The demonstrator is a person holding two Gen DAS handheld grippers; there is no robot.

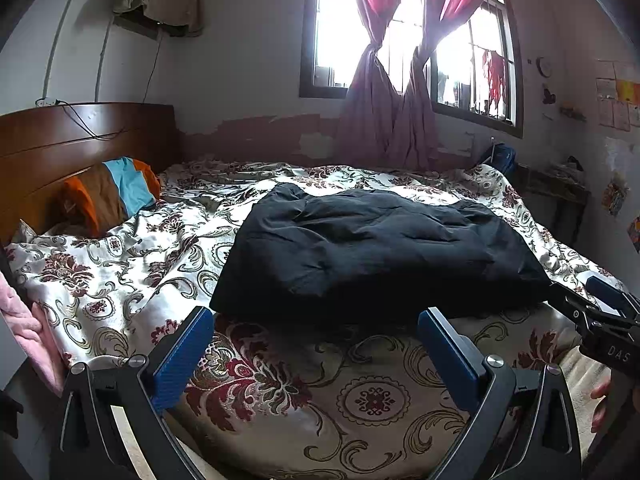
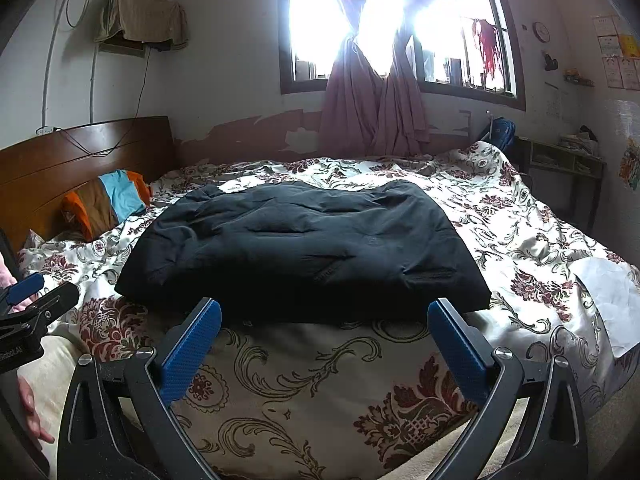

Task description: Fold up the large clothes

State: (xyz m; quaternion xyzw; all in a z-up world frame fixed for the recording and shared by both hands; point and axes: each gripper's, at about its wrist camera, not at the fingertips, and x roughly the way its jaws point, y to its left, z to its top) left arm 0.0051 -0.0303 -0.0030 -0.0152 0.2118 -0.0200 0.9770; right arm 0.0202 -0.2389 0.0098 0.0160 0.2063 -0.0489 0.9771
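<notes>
A large black padded garment (image 1: pixel 376 248) lies folded into a thick rectangle on the floral bedspread (image 1: pixel 120 264), seen too in the right wrist view as the black garment (image 2: pixel 304 248). My left gripper (image 1: pixel 316 332) is open just short of its near edge, blue pads apart, nothing between them. My right gripper (image 2: pixel 324 324) is open likewise in front of the near edge, holding nothing. Each gripper shows in the other's view: the right gripper (image 1: pixel 600 308) at the right edge, the left gripper (image 2: pixel 28 296) at the left edge.
A wooden headboard (image 1: pixel 80 136) and a striped orange, brown and blue pillow (image 1: pixel 112 192) are at the left. Pink curtains (image 1: pixel 384 112) hang at the window behind the bed. A small desk (image 2: pixel 564 160) stands at the far right. A white sheet (image 2: pixel 612 300) lies on the bedspread's right side.
</notes>
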